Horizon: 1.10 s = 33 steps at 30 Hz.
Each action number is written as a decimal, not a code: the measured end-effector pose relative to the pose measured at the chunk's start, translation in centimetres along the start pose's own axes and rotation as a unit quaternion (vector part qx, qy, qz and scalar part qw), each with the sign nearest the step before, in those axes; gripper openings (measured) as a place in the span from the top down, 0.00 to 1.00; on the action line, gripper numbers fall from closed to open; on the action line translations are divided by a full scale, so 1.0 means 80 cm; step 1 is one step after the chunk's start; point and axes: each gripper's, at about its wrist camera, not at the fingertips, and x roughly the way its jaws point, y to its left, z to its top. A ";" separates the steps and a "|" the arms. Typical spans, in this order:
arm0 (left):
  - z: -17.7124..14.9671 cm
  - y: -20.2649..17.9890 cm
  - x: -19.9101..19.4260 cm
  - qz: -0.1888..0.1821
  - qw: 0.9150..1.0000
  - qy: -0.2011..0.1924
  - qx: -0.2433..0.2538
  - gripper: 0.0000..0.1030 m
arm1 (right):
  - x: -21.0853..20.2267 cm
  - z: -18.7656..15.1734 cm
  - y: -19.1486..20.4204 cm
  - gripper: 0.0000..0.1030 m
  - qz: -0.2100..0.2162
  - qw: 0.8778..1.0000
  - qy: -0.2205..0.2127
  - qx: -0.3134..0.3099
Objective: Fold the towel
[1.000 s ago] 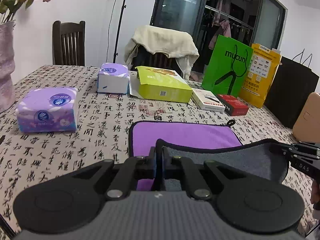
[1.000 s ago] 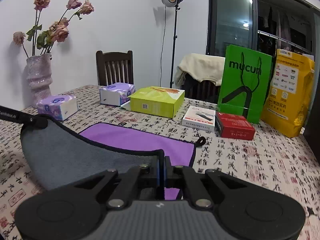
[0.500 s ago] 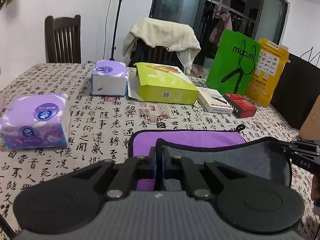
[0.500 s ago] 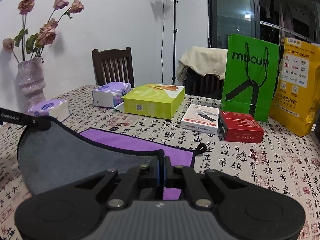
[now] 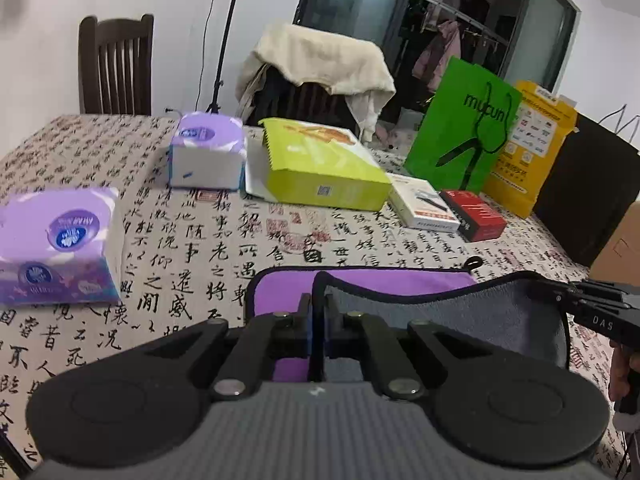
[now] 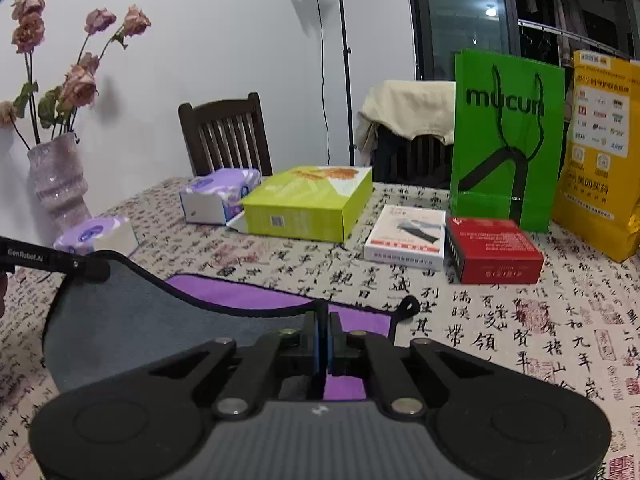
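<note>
The towel is purple on top and grey underneath, with a black hem. Its far part lies flat on the table. My left gripper is shut on the near left corner and holds it up. My right gripper is shut on the near right corner. The lifted near edge sags between them, grey side facing me, over the purple part. The right gripper also shows at the right edge of the left wrist view, and the left gripper at the left edge of the right wrist view.
Beyond the towel stand two purple tissue packs, a yellow-green box, a white box and a red box. A green bag and a yellow bag stand at the back. A vase of flowers stands far left.
Both grippers have carried the lifted near edge forward over the flat part. Less purple shows beyond the raised edge, and the boxes look closer.
</note>
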 end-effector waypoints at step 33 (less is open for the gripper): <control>0.041 0.031 0.059 0.018 0.999 0.020 -0.042 0.94 | 0.043 0.044 -0.018 0.97 -0.007 1.000 0.018 0.017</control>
